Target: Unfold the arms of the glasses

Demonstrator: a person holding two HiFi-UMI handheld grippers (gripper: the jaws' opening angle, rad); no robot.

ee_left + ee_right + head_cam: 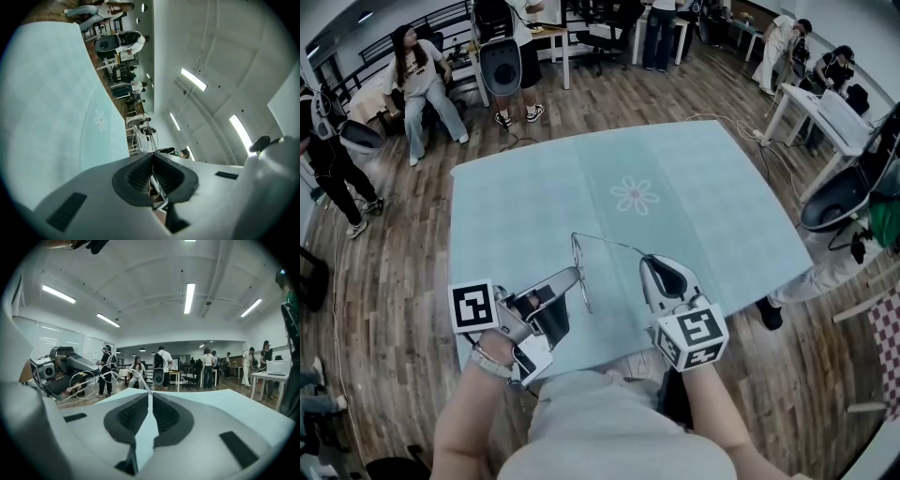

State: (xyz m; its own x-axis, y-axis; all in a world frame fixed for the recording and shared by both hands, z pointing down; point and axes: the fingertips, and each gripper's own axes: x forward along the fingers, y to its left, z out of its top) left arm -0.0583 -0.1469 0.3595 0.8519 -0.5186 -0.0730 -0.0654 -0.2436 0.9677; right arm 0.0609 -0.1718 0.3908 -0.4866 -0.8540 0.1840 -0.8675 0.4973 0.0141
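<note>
Mint flower-print tablecloth [712, 187] below the glasses [579, 267], wooden floor [403, 234] around.

Table [741, 234] | pale blue cloth [525, 216] over it | flower motif [635, 196], probably printed

both forearms reach forward from the body. the left gripper [577, 275] is rolled on its side and points far and right, its jaws closed on the glasses [607, 244]. the right gripper [649, 262] sits upright, pointing far and slightly left, jaws pinched on one thin arm of them. the two tips are near each other, not touching.
</note>
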